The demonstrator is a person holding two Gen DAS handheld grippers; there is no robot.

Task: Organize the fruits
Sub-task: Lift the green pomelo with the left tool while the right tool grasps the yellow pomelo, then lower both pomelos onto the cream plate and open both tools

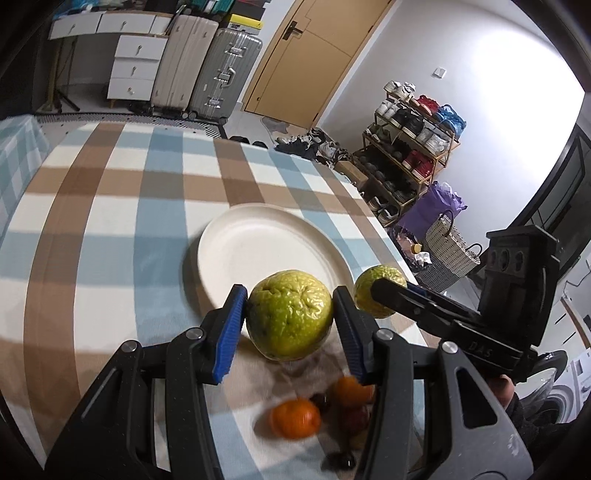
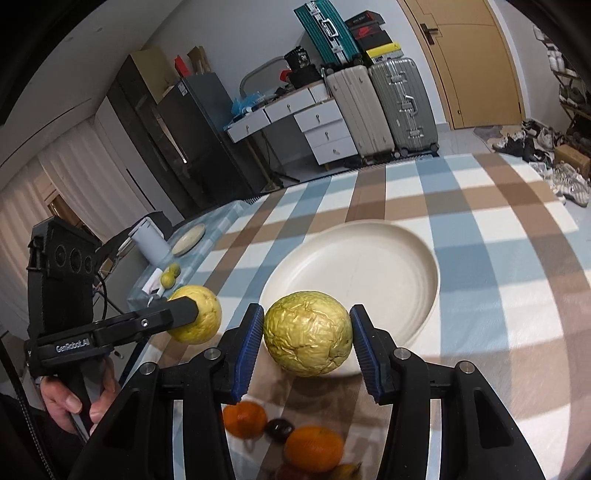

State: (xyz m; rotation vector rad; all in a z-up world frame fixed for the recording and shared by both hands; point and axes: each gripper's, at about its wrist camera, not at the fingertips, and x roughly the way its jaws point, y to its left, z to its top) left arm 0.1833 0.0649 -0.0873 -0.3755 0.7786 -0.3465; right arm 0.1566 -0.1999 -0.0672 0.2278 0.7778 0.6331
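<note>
Bare white plate (image 2: 388,258) just ahead, open checked cloth (image 2: 498,229) beyond, small fruits (image 2: 314,448) below

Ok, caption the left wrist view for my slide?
Left gripper carries a green fruit toward the white plate.

A lived-in room around a checked tabletop

The tabletop (image 2: 498,258) wears a cloth of blue, brown and white checks. Beyond its far edge stand two upright suitcases, a beige suitcase (image 2: 356,114) and a silver suitcase (image 2: 404,103), beside a white drawer unit (image 2: 327,134) and a cluttered desk. A teal case (image 2: 325,31) and stacked boxes sit on top of the suitcases. A tan wooden door (image 1: 314,62) is set in the white wall, bright with light at the right. A shoe rack (image 1: 410,147) stands full against that wall, loose shoes on the pale floor, a woven basket (image 1: 448,247) nearby. A dark fridge (image 2: 195,136) and pale curtains (image 2: 62,177) fill the left.
</note>
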